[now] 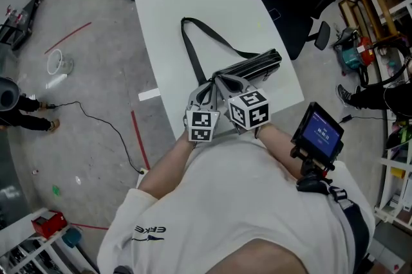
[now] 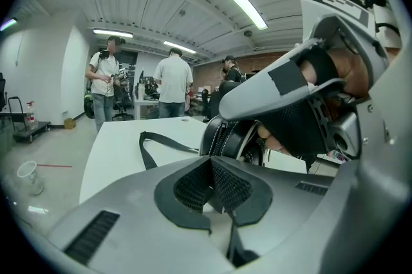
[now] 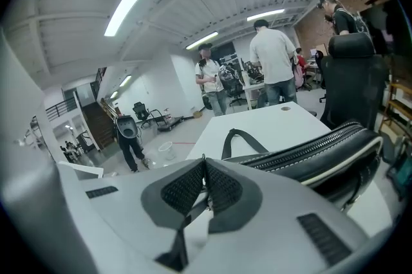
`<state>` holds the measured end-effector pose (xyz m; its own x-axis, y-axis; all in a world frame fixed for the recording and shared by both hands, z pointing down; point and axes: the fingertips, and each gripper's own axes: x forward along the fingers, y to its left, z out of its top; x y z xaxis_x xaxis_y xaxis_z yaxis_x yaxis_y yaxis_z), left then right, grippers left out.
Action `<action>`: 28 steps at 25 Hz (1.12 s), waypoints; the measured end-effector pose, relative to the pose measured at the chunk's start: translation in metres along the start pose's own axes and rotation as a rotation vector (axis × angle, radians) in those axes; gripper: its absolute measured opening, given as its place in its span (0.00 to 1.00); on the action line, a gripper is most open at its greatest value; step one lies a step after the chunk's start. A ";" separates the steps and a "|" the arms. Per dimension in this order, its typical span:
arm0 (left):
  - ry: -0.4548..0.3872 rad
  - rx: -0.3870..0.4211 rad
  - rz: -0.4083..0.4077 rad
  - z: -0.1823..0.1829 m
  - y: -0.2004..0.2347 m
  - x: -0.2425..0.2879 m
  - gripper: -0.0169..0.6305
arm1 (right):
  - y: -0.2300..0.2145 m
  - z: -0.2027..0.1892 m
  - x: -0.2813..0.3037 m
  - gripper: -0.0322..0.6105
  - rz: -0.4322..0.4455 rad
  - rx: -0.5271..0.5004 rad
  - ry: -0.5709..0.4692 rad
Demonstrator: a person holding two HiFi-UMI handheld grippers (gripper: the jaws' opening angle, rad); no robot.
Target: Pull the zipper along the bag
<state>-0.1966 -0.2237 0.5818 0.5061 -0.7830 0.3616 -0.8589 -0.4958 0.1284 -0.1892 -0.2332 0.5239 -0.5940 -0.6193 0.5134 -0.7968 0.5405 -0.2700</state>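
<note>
1. Table (image 1: pixel 193 9): it carries the bag (image 1: pixel 254 67), which lies flat towards your side.
2. The bag's strap (image 1: pixel 193 41) trails off from it towards the far edge.
3. Progress: the zipper (image 3: pixel 309 150) runs along the bag's top. In the right gripper view its teeth look meshed for the whole stretch on show. Both tools sit at the bag's near end, so the run looks barely begun, with nearly the full length left. Which way it must travel cannot be read here.
4. Left gripper (image 2: pixel 209 179): you hold it at the bag's near end, jaws pressed together and nothing visible between the pads. The bag sits just beyond its tips.
5. Right gripper (image 3: pixel 204 179): it is just beside the left, angled in to meet it at that near end, jaws closed. A thin sliver pokes above the pads, likely the pull (image 3: pixel 203 158).
6. Pose: your arms are tucked close to your body, marker cubes up.
</note>
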 end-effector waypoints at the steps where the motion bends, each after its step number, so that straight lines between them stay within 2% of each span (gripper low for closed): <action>1: -0.001 0.002 -0.003 0.000 0.000 0.000 0.03 | 0.000 -0.001 0.001 0.07 -0.003 -0.012 0.006; 28: -0.025 0.030 -0.062 -0.004 -0.013 0.012 0.03 | 0.000 -0.026 0.012 0.07 -0.094 -0.338 0.197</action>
<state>-0.1798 -0.2252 0.5881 0.5606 -0.7594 0.3304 -0.8231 -0.5547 0.1217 -0.1934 -0.2266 0.5513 -0.4611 -0.5717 0.6786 -0.7462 0.6636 0.0521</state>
